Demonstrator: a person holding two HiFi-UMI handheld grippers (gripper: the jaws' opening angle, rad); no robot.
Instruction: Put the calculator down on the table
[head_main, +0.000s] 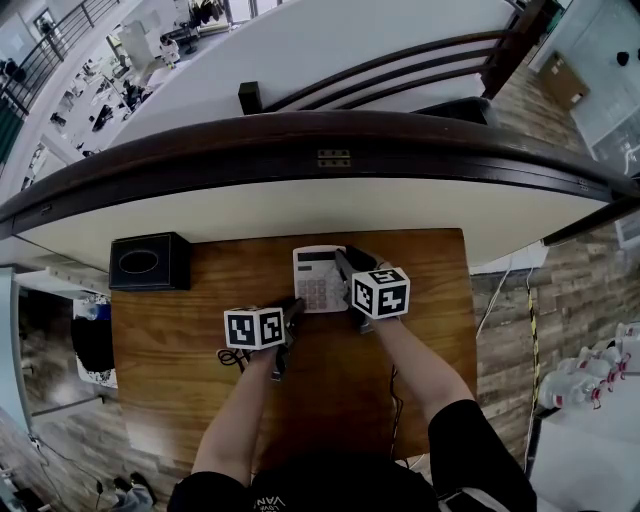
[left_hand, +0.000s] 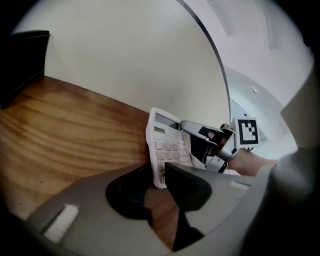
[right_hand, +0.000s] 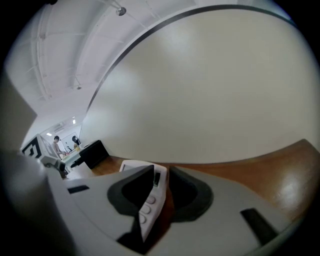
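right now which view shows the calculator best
Head view: the calculator shows nearly its whole face. The left gripper view has it slanted, partly behind a jaw; the right gripper view only its edge between the jaws.

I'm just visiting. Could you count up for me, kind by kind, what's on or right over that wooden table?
Calculator: 1
Black box: 1
Handheld grippers: 2 (left gripper, right gripper)
Total: 4
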